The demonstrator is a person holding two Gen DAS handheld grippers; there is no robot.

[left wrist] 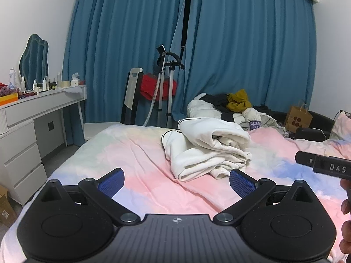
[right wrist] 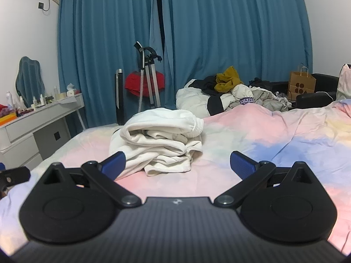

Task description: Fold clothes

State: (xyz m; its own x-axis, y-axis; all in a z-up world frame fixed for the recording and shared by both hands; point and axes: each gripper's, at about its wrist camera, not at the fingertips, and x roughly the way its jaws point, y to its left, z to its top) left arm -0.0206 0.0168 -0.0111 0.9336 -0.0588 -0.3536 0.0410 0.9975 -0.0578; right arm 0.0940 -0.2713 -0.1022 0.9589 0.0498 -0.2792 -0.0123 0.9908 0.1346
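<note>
A white garment (left wrist: 206, 151) lies loosely bundled on the pastel pink and blue bed sheet (left wrist: 136, 166); it also shows in the right wrist view (right wrist: 158, 140). My left gripper (left wrist: 176, 183) is open and empty, held over the sheet just short of the garment. My right gripper (right wrist: 177, 164) is open and empty, close in front of the garment, its left finger near the cloth's edge. Part of the right gripper's body (left wrist: 322, 166) shows at the right edge of the left wrist view.
A pile of mixed clothes (right wrist: 232, 94) lies at the bed's far side. A white dressing table (left wrist: 39, 111) with bottles and a mirror stands left. A garment steamer (left wrist: 164, 87) and blue curtains (left wrist: 241, 43) are behind. A paper bag (right wrist: 301, 85) sits far right.
</note>
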